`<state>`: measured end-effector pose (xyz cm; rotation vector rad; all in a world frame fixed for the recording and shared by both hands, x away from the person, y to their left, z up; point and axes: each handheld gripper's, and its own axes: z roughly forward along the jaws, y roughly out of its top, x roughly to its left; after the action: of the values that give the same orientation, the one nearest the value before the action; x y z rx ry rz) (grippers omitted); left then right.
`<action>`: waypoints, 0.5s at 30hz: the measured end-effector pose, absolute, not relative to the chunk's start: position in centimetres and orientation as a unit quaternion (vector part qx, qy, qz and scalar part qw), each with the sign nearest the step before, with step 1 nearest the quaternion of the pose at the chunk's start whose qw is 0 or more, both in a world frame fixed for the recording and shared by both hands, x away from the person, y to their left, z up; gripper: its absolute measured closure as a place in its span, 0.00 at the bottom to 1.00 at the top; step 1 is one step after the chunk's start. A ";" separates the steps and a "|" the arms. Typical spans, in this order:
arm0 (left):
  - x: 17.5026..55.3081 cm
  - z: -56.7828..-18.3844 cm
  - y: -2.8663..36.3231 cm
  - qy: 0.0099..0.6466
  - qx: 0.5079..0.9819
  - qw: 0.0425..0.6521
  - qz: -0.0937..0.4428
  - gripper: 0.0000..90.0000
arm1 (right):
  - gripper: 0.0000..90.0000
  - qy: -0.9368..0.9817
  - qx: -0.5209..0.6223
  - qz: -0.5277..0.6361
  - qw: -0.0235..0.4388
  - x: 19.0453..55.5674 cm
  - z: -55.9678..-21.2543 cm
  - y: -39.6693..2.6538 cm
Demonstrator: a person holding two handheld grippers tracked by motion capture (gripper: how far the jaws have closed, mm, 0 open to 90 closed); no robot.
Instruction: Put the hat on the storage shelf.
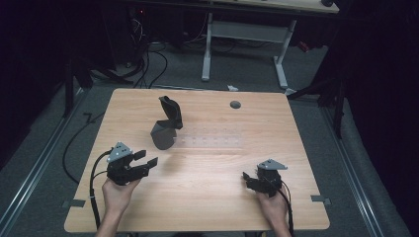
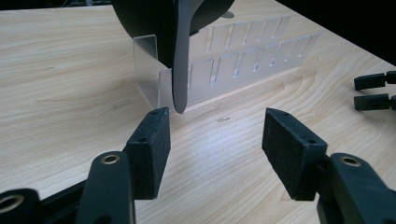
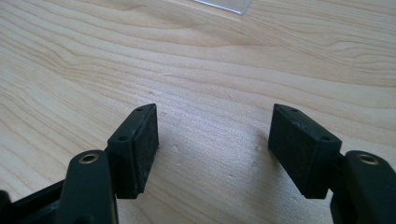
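Both pairs of jaws stand spread with nothing between them. In the high view the left gripper [image 1: 146, 161] rests low over the near left of the table [image 1: 207, 197], held by the left hand [image 1: 117, 190] with the forearm coming up from the bottom edge; it aims right and away, toward the dark objects [image 1: 167, 126]. These stand left of the table's middle, at the left end of a clear rack [image 1: 212, 139], just beyond the jaws and apart from them. The left gripper view shows up close a thin dark plate [image 2: 181, 65] standing upright in the rack's [image 2: 243, 65] slots. The right gripper [image 1: 248, 178], held by the right hand [image 1: 273, 201] at the near right, points left, well apart from the rack. The right gripper view shows bare wood between the pads [image 3: 145, 140], and a clear corner [image 3: 224, 4] at the top edge.
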<state>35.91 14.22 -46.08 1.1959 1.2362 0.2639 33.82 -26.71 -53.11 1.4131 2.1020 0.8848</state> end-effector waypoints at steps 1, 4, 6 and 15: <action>35.8 -46.1 14.3 0.543 0.526 0.645 0.116 0.47 | 0.37 0.763 0.513 0.321 0.227 33.8 -53.1 -26.7; 35.6 -46.2 14.3 0.542 0.521 0.649 0.117 0.47 | 0.37 0.763 0.513 0.321 0.227 33.8 -53.1 -26.7; 35.5 -46.3 14.4 0.542 0.519 0.650 0.117 0.47 | 0.37 0.763 0.513 0.321 0.227 33.8 -53.1 -26.7; 35.1 -47.0 14.7 0.550 0.521 0.643 0.116 0.47 | 0.37 0.763 0.513 0.321 0.227 33.8 -53.1 -26.7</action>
<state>35.08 14.71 -47.03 1.1866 1.2532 0.2651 33.82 -26.70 -53.11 1.4131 2.1021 0.8847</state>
